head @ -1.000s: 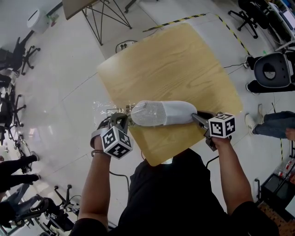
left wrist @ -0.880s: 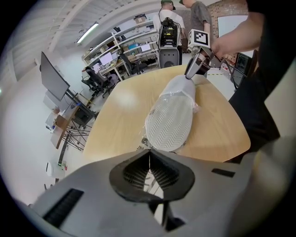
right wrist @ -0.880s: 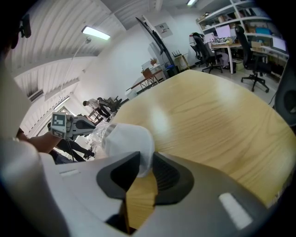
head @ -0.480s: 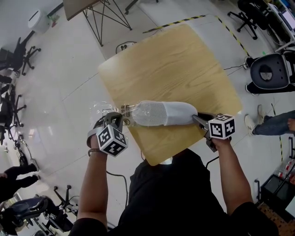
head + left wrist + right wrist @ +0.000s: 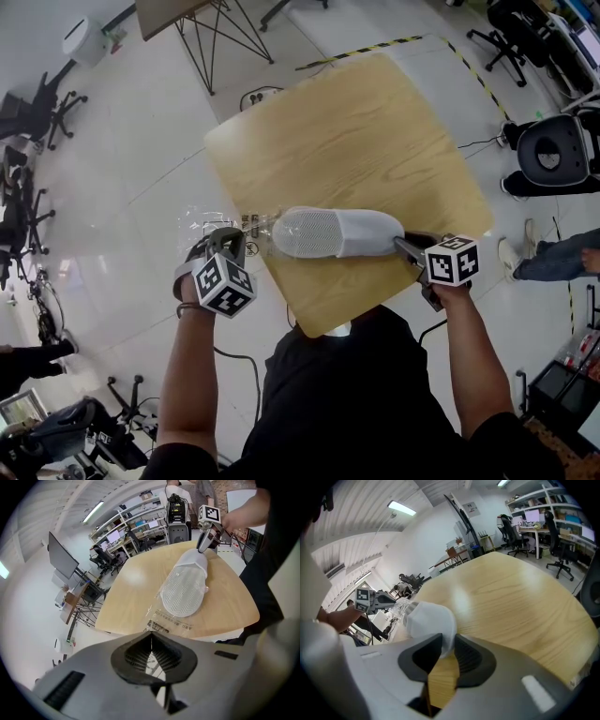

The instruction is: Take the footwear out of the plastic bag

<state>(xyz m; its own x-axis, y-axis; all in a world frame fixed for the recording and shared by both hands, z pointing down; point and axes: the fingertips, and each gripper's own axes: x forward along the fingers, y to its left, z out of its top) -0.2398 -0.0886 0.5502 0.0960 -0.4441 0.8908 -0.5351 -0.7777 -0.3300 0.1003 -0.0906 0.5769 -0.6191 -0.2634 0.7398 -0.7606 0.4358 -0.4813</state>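
Several office chairs (image 5: 553, 148) ring the wooden worktop (image 5: 356, 131). 1 white shoe (image 5: 337, 232) spans the frame's middle above the worktop's lower edge. The right tongs (image 5: 408, 247) pinch its heel, partly closed. Its toe sits in a clear plastic bag (image 5: 246, 225), whose end the left tongs (image 5: 228, 246) clamp fully closed, lower left.

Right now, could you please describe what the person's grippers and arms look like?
The left gripper and right gripper are alike: grey moulded bodies, jaws lined with black ribbed rubber, each topped by a white cube with black square markers. The person wears a black short-sleeved top.
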